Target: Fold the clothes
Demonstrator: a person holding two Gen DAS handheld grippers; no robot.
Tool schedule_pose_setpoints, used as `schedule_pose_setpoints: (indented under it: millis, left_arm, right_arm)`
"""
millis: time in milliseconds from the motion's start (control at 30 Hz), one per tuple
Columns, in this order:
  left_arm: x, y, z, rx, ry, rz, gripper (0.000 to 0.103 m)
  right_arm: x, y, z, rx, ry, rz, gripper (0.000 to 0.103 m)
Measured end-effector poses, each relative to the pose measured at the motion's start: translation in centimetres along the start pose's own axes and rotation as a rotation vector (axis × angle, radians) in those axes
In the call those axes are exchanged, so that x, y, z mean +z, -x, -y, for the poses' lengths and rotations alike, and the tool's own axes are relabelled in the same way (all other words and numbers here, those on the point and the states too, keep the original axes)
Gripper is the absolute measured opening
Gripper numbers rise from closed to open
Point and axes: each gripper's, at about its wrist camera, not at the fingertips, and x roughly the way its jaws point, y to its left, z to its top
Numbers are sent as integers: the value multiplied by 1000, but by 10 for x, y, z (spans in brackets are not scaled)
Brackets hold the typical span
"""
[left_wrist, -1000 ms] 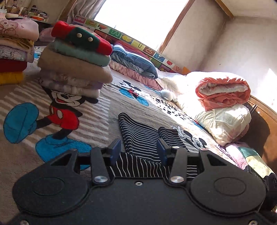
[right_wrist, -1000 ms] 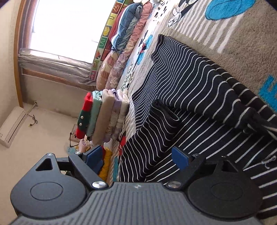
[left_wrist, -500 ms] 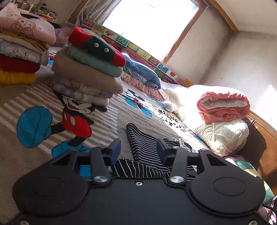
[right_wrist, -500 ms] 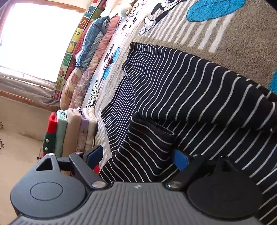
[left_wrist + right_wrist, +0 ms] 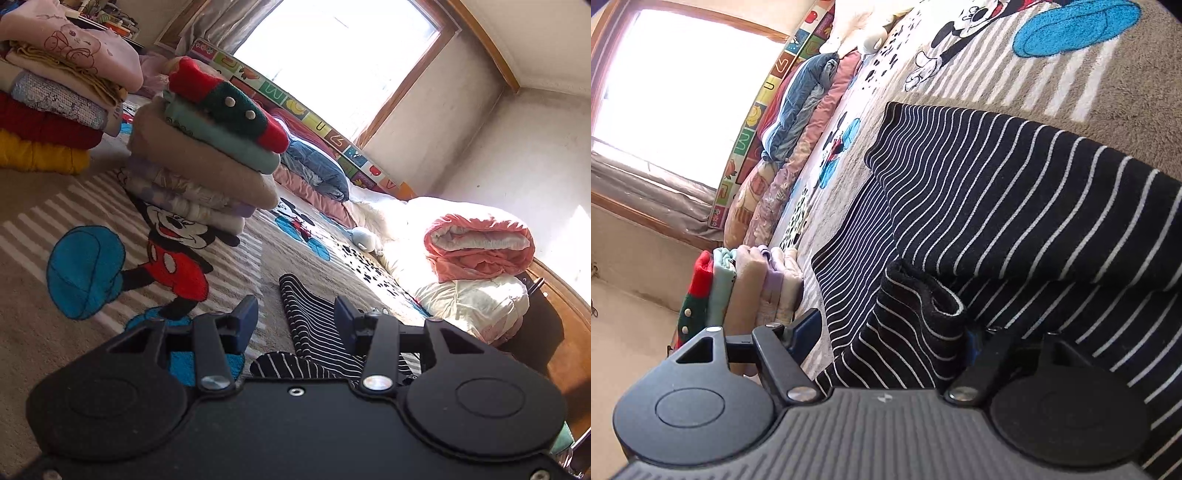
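Right gripper (image 5: pixel 890 332): your jaws stood spread, straddling striped sleeve cuff (image 5: pixel 916 317), likely lined up to pinch. Left gripper (image 5: pixel 293 323): spread, empty, low over striped top (image 5: pixel 1015 192). Top lay flat on cartoon blanket (image 5: pixel 92 192), clear of folded stack (image 5: pixel 207 155), leaving folding room.

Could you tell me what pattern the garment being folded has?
Black with thin white stripes; the garment shows best in the right wrist view.

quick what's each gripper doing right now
Left tongs: open, holding nothing.
Right tongs: open, striped sleeve between the fingers, not clamped.
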Motion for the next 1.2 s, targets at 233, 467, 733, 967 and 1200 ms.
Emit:
schedule_pose_setpoints:
  millis: [233,467,733,967,1200]
  left_arm:
    - [-2,-5,-1,10,2,-14,44]
    - [-5,-10,-1,19,3,-29,44]
    - [-12,-16,10,6,-29,-63,44]
    - [-20,-22,22,-17,-73,-95,44]
    - [-33,-30,39,-43,-172,-151,44]
  right_arm:
    - [-3,-9,-8,-45,104,-15,27]
    - [1,10,-17,28,176,15,10]
    - [41,47,-62,180,282,47,9]
    - [99,80,-96,222,376,91,9]
    - [137,96,-102,180,428,110,9]
